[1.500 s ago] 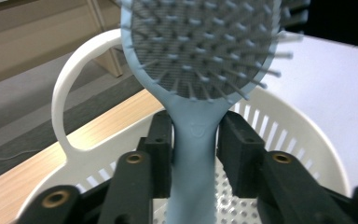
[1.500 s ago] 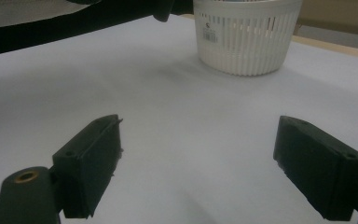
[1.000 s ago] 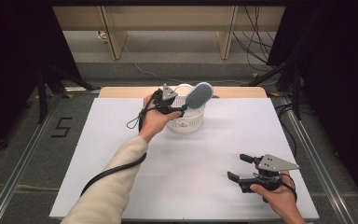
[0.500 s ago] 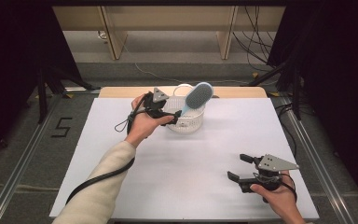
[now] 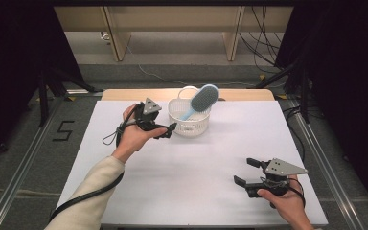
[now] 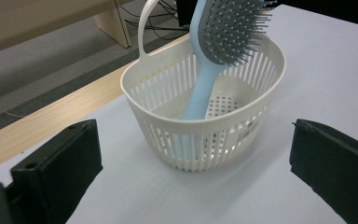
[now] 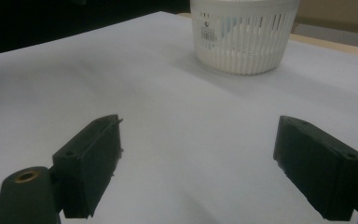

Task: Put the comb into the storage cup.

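Observation:
A white slatted basket (image 5: 188, 125) stands at the far middle of the white table (image 5: 124, 191). A light blue hairbrush (image 5: 202, 99) leans in it, handle down and grey bristle head above the rim (image 6: 233, 32). My left gripper (image 5: 169, 131) hovers just left of the basket, pointing at it. Its jaws have just been opening and now stand open with nothing between them. At the near right, my right gripper (image 5: 244, 171) rests low over the table, open and empty, and its view looks toward the basket (image 7: 244, 42).
A wooden strip (image 5: 124, 94) runs along the table's far edge behind the basket. Metal rails (image 5: 24, 163) flank the table on both sides. Cables trail from both grippers. Bare white surface lies between the two hands.
My left gripper has let go of the brush, opened, and drawn back to the left from the basket. The brush stays leaning in the basket. The right hand has not moved.

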The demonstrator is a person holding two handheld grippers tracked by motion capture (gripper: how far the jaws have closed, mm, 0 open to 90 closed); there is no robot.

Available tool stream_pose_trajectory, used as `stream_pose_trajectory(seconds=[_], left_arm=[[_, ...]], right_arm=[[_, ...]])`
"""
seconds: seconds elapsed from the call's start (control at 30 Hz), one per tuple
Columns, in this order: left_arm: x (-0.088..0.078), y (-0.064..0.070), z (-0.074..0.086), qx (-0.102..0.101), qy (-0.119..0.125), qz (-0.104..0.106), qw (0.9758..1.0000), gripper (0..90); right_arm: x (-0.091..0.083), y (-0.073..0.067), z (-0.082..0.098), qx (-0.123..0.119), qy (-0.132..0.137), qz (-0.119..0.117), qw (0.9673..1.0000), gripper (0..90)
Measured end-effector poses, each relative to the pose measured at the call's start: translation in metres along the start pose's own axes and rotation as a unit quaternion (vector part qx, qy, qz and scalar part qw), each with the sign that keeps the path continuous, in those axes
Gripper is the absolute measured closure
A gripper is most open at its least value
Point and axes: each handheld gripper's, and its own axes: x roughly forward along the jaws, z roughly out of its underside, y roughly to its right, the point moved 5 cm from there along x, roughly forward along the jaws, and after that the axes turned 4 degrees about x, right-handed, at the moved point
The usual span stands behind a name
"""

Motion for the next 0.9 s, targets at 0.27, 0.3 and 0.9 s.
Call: stream_pose_trajectory(seconds=[0.27,0.3,0.9], left_arm=[[-0.020,-0.003,0.012,0.002,0.008,-0.008,0.9999,1.3],[-0.022,-0.003,0.012,0.002,0.008,-0.009,0.9999,1.2],[-0.049,0.001,0.027,-0.016,0.016,0.001,0.9997,0.7]], right_arm=[[0.000,0.000,0.000,0.000,0.000,0.002,1.0000,15.8],[0.000,0.000,0.000,0.000,0.000,0.002,1.0000,15.8],[-0.001,0.001,0.000,0.003,0.001,0.004,1.0000,15.8]])
